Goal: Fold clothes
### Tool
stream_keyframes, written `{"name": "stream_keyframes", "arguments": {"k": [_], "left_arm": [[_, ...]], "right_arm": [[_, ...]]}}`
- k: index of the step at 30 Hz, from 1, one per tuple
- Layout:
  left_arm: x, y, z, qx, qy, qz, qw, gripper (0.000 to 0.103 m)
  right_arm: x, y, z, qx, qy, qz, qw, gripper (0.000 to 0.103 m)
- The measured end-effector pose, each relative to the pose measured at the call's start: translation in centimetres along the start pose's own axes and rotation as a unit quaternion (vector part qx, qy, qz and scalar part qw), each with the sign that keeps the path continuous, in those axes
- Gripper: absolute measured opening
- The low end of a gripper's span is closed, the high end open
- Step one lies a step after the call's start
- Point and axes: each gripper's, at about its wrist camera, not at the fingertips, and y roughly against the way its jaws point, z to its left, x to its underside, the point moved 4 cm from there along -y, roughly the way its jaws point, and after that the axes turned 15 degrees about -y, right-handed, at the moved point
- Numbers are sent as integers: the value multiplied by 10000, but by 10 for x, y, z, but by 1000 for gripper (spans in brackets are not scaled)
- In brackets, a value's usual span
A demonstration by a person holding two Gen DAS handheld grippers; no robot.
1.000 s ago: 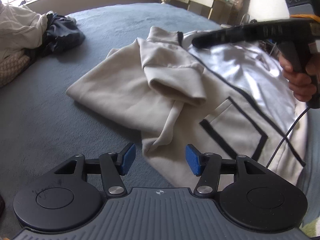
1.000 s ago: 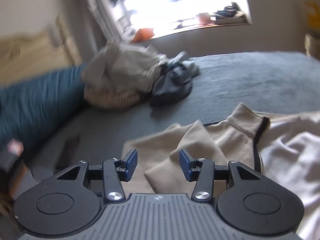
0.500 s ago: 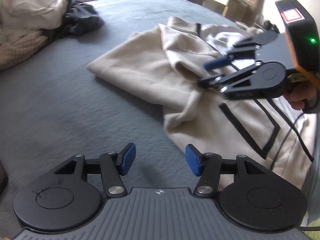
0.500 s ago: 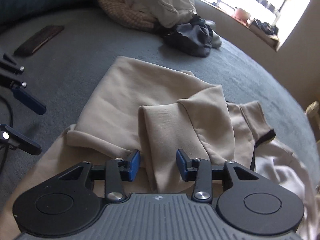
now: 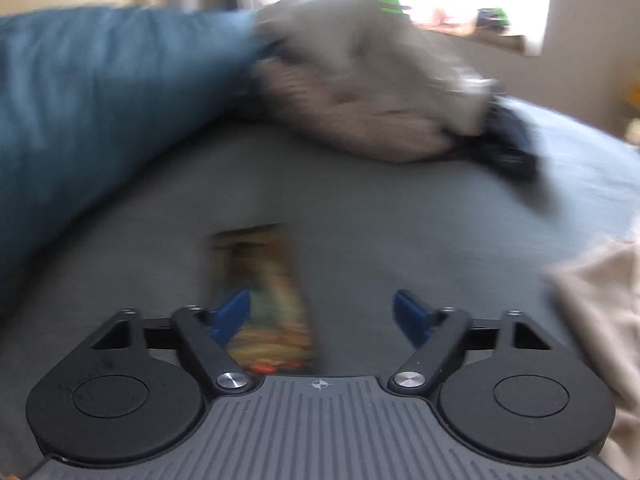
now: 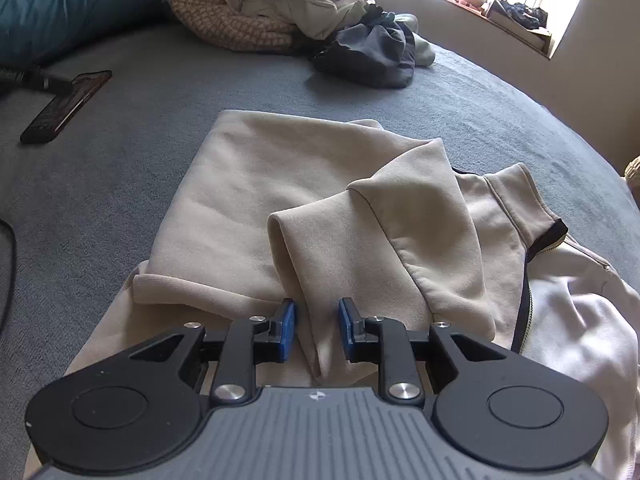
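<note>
Left view blurred; phone (image 5: 264,300) indistinct.

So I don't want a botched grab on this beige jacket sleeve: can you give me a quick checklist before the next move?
1. Sleeve fold sits between the right gripper pads: ok.
2. Right jaws clamped on the fabric: not ok, a gap shows on both sides of the fold.
3. Left gripper ready at the jacket: not ok, it is open over the phone on the bed, with only a jacket edge at its view's right.
4. Left view sharp enough to aim: not ok, motion blurred.
5. Phone clear of the jacket: ok.
</note>
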Motion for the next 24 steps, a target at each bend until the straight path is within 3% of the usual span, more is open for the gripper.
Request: {"name": "stream_keyframes", "arguments": {"k": [2,4,8,14,18,20,24], "left_arm": [[0,-18,10,-161,-34,392,9991,95],[4,-26,17,-265,56,528,9982,95],[12,-35,24,-29,370,826,9959,95],[16,-54,23,67,446,1059,9933,95],[15,-63,22,35,435,1044,9936,93],[16,-64,23,87,471,953,9943,84],[16,-62,24,115,485,896,9947,80]], "right_arm": [[-1,-1,-2,-28,-70,19,10000,26],[-2,-2,-3,-44,-129,45,9999,26],[-1,-3,-1,-17,-98,62,9999,27],[1,-4,-1,-10,-106,84,9999,28],[1,-4,0,1,-105,88,9999,28],[2,-4,0,1,-112,91,9999,29],[3,-4,0,-2,-134,93,9999,30]]}}
